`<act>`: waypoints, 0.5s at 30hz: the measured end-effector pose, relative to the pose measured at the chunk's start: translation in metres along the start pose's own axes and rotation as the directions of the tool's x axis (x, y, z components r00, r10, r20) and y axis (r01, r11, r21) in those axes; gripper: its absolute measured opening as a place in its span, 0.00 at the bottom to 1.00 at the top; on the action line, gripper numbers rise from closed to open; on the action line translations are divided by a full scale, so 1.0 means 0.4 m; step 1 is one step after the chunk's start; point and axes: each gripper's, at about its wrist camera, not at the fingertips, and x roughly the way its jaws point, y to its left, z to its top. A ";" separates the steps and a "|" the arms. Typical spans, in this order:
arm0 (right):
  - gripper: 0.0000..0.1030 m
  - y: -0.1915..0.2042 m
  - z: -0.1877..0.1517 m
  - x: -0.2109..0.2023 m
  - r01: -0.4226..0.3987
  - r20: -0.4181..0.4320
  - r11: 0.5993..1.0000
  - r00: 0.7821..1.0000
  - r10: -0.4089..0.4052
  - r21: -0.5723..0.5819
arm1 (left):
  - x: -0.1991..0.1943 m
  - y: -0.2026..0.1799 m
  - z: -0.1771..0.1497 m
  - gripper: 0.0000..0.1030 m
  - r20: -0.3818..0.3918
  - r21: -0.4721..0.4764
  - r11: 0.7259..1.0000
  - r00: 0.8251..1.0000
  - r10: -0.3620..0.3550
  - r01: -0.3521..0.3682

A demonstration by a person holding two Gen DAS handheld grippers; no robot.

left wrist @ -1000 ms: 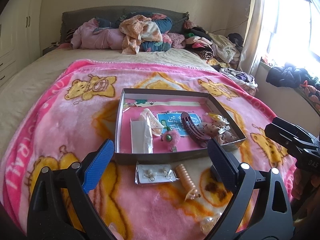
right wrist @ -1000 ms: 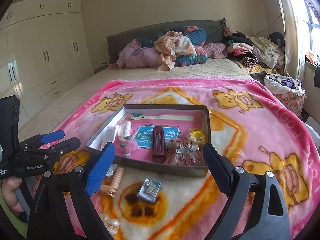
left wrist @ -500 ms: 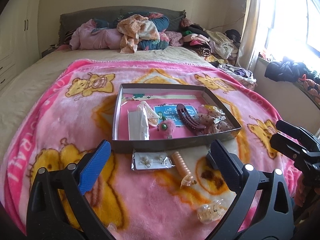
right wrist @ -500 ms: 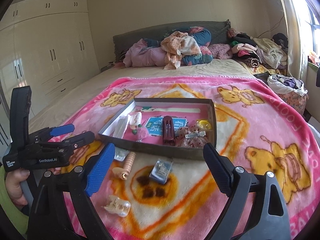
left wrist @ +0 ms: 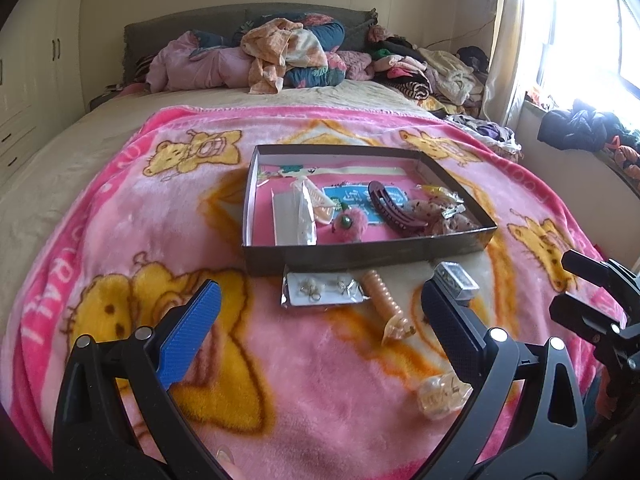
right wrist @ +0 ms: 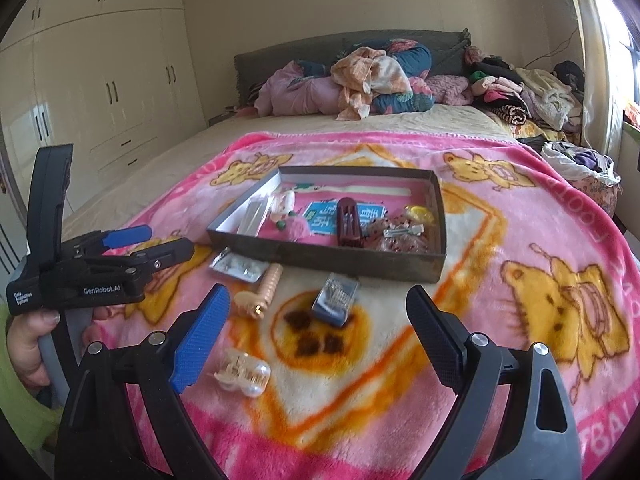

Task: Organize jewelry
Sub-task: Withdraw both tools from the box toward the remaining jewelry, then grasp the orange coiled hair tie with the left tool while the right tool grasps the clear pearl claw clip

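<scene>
The left gripper [left wrist: 316, 332] and right gripper [right wrist: 316, 340] hung above a pink blanket [left wrist: 132, 216], jaws spread and empty; the left's had just been opening. Ahead of both sat the shallow box [left wrist: 360, 254] of hair clips. Between tools and box lay loose pieces: an earring card [left wrist: 322, 290] in slick plastic, a beaded peach clip [left wrist: 386, 304], a small dark packet [right wrist: 336, 300] and a pearl claw clip [right wrist: 242, 372] nearest the right gripper. All looked light and small; the claw clip seemed brittle, best pinched across its body.
</scene>
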 end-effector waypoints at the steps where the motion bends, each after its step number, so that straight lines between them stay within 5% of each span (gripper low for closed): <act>1: 0.85 0.005 -0.007 0.002 -0.003 -0.006 1.000 1.000 0.003 -0.002 | 0.001 0.002 -0.004 0.89 -0.003 0.003 1.000 1.000 0.004 -0.004; 15: 0.85 0.057 -0.075 0.028 -0.026 -0.067 0.999 0.997 0.023 -0.047 | 0.024 0.035 -0.043 0.89 -0.051 -0.011 1.000 0.999 0.012 -0.012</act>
